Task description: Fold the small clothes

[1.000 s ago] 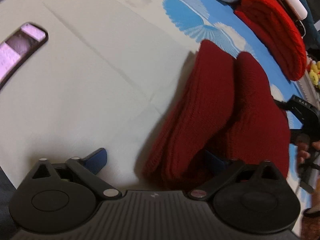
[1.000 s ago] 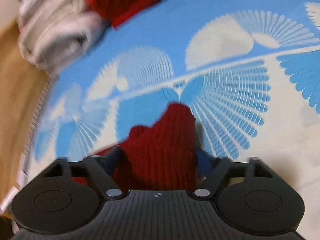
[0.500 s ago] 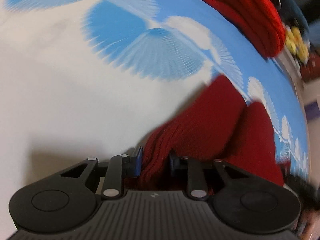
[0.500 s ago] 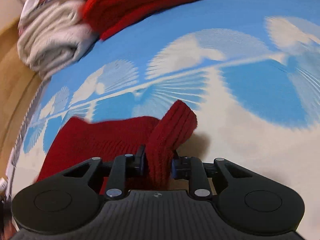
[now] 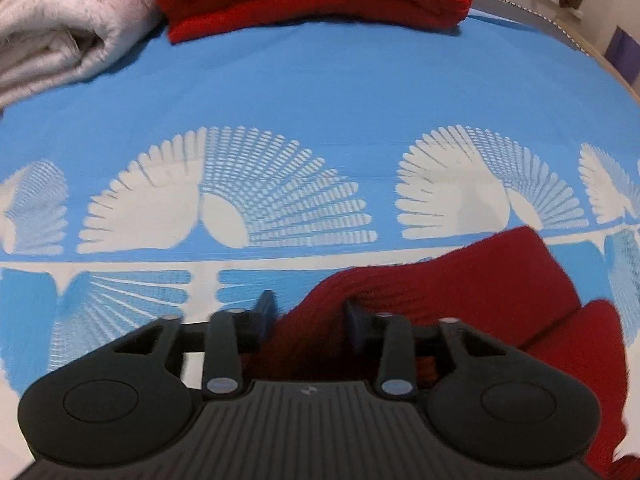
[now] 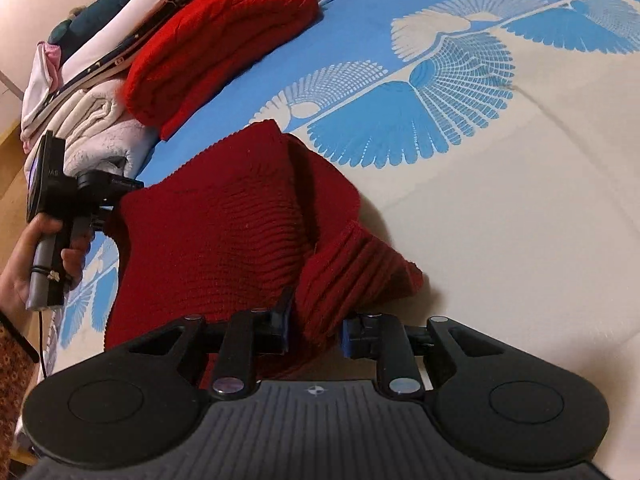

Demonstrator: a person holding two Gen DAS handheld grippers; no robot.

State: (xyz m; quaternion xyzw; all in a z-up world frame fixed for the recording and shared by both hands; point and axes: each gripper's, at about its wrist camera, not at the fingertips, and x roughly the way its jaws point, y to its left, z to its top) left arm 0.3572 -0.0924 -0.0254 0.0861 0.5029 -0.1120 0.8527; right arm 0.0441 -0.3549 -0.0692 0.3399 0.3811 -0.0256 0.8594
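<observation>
Dark red knit garment (image 6: 208,232) lies bunched on a blue-and-cream fan-print bedsheet (image 6: 520,208), ribbed cuff end (image 6: 356,264) nearest the right claw.

Right claw (image 6: 316,330): narrow, blue pads pinching the ribbed cuff fold between them.

Left claw (image 5: 308,316): jaws partly closed with dark red knit bunched between them; right pad is against the fabric, left pad (image 5: 266,314) sits just beside the edge, contact there cannot be told. In the right wrist view the left claw's body (image 6: 72,192) meets the garment's far left edge, held by the person's left hand (image 6: 36,256).

Behind the garment, apart from it: folded bright red knit (image 6: 216,44) beside a folded off-white fleece blanket (image 6: 100,132), more stacked textiles (image 6: 100,20) behind them.
</observation>
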